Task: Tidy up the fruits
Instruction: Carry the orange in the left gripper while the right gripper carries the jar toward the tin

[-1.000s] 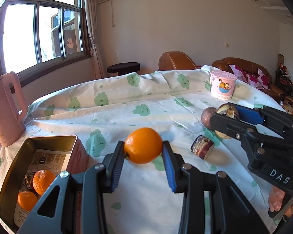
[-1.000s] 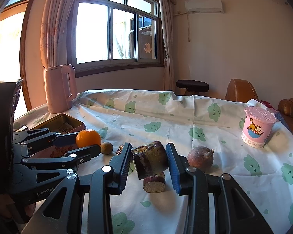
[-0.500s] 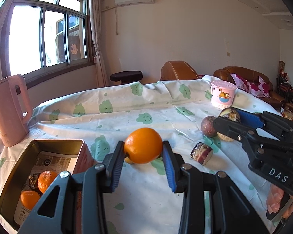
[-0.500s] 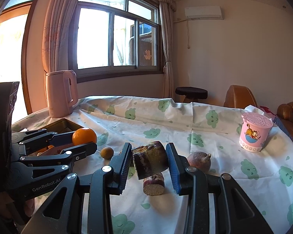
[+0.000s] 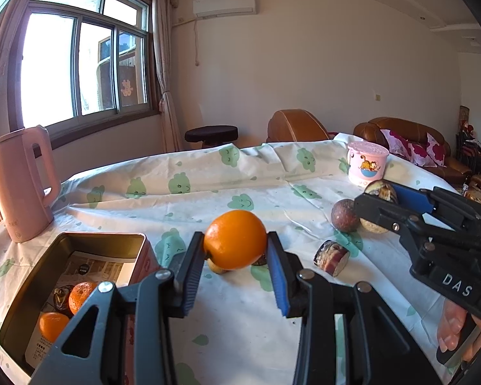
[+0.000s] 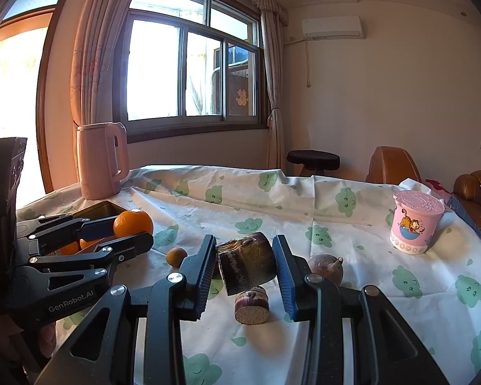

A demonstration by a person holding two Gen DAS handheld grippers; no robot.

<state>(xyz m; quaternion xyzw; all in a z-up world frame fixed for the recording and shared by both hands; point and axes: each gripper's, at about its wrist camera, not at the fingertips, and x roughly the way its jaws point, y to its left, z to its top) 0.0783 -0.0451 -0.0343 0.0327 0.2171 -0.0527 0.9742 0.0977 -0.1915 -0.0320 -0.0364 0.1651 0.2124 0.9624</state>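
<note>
— What's under you?
— A tabletop (image 5: pixel 234 330) in cloud-print cloth, by a sunlit window (image 6: pixel 189 73).
— Your hands?
— My left hand-held gripper (image 5: pixel 235 258) clamps an orange (image 5: pixel 235 239); my right hand-held gripper (image 6: pixel 244 264) grips a sugarcane piece (image 6: pixel 247 261).
— Counts?
— Two oranges in the tin (image 5: pixel 16 304), one sugarcane piece on the cloth.

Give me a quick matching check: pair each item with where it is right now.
Items:
1. large orange
2. purple cut chunk
3. pink kettle
4. two small oranges

Places:
A. inside the metal tin
B. in the left gripper
C. standing on the tablecloth behind the tin
D. in the right gripper

Pairs: 1-B, 2-D, 3-C, 4-A
</note>
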